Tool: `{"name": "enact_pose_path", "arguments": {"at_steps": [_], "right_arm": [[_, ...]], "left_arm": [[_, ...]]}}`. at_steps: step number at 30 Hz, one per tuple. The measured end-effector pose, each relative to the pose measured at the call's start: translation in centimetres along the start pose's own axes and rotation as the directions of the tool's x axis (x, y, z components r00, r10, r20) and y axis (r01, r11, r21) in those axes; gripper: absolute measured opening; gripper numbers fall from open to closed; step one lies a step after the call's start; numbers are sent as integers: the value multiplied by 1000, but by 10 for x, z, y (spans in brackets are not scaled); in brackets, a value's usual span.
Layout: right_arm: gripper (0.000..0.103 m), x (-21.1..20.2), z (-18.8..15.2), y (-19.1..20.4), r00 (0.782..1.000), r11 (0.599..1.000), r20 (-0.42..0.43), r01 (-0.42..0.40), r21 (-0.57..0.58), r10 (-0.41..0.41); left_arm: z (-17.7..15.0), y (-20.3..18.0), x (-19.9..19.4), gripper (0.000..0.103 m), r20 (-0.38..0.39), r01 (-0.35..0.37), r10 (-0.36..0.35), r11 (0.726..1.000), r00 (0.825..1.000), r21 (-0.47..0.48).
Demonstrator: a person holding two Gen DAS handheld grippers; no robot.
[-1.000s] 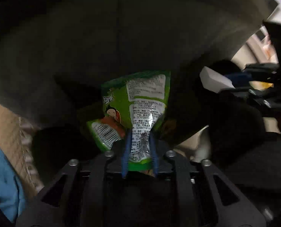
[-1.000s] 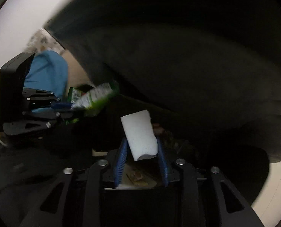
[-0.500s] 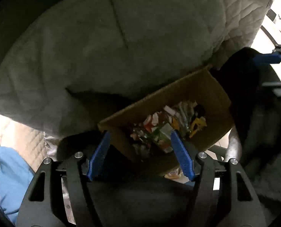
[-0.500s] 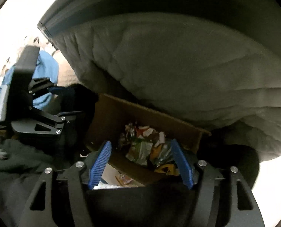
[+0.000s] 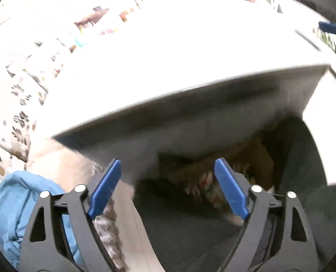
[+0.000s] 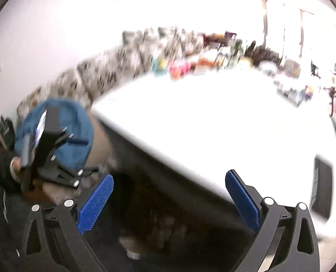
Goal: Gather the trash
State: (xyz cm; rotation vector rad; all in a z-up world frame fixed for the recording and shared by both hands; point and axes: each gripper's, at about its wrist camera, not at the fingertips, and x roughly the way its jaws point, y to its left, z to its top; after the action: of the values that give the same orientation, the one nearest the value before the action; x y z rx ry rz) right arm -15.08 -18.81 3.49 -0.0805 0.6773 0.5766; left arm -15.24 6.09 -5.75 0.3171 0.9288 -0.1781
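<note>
My left gripper (image 5: 166, 176) is open and empty, raised beside the white table edge (image 5: 190, 90). Below it, under the table, a cardboard box (image 5: 242, 158) holds several pieces of trash (image 5: 208, 181), blurred. My right gripper (image 6: 168, 192) is open and empty, level with the white table top (image 6: 213, 124). The left gripper's body shows in the right wrist view (image 6: 52, 149) at the left. The right gripper's blue finger shows in the left wrist view (image 5: 333, 29) at the far right.
A blue cloth bundle (image 5: 13, 204) lies at the left, also in the right wrist view (image 6: 77, 124). A paw-print sofa (image 6: 113, 72) runs behind the table. Colourful items (image 6: 179, 65) lie at the table's far edge. A dark object (image 6: 322, 192) sits at the table's right.
Both grippers let go of their trash over the box, the left a green snack packet and the right a white paper. Both opened and rose from under the table to its top.
</note>
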Motion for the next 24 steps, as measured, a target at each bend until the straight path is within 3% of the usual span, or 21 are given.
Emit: {"name": "enact_pose_path", "arguments": {"at_steps": [4,9,13,17,21,24], "right_arm": [[98,8,55,-29,988,994,111,101,46,-106],[98,45,108,-75,945,952,175,246,180,-277],[98,73,122,-111,910,892,159,320,319,-383],[98,110,126,-141,898,839,75,371,398,-433],[98,142,126,-154,893,819,16,405,407,-450],[98,158,125,-156,876,810,-10,451,374,-483]], "left_arm": [[64,18,-26,92,151,-62,67,997,986,-39],[146,32,-11,92,250,-95,119,990,961,-107],[201,40,22,92,265,-118,162,978,951,-173],[238,45,62,92,260,-84,147,967,954,-240],[261,45,91,92,248,-67,135,961,959,-267],[269,38,109,92,243,-64,131,962,961,-266]]}}
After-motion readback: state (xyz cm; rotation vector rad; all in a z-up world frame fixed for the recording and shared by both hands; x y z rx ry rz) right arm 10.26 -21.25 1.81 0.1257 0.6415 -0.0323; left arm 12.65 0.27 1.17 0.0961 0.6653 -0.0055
